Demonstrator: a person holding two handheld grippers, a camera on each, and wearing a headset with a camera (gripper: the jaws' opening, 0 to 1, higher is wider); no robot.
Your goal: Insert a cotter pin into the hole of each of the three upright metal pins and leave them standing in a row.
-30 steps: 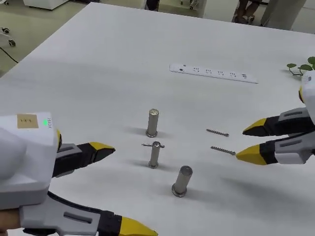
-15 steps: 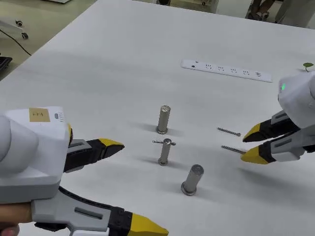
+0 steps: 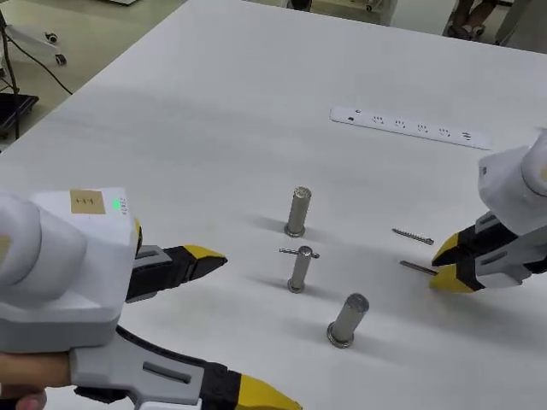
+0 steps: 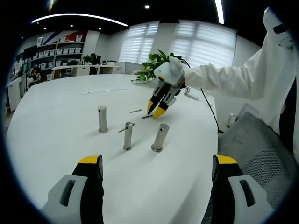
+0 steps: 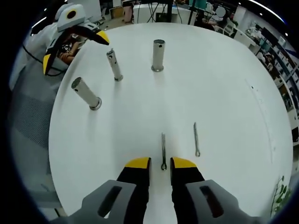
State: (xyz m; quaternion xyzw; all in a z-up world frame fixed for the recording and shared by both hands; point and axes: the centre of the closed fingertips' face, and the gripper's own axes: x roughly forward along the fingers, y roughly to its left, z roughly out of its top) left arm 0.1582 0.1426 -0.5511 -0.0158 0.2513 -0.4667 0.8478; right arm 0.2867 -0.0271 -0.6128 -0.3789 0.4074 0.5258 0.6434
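Three upright metal pins stand in a slanted row on the white table: the far one (image 3: pixel 297 212), the middle one (image 3: pixel 300 269) with a cotter pin (image 3: pixel 299 252) through its head, and the near one (image 3: pixel 347 319). Two loose cotter pins lie to their right, one farther (image 3: pixel 413 236) and one nearer (image 3: pixel 419 267). My right gripper (image 3: pixel 444 264) sits low at the nearer pin. In the right gripper view its jaws (image 5: pixel 161 163) are narrowly open with that pin's (image 5: pixel 163 150) looped end between the tips. My left gripper (image 3: pixel 239 329) hovers wide open left of the row (image 4: pixel 156 161).
A white power strip (image 3: pixel 410 128) lies at the back of the table. A potted plant (image 4: pixel 154 63) stands beyond the right gripper (image 4: pixel 156 109). A grey chair (image 4: pixel 261 154) stands at the table's edge. Bare tabletop (image 3: pixel 171 128) surrounds the pins.
My right gripper has come down to the nearer loose cotter pin and its jaws have narrowed around the pin's end. The left gripper has stayed about where it was; the camera shifted.
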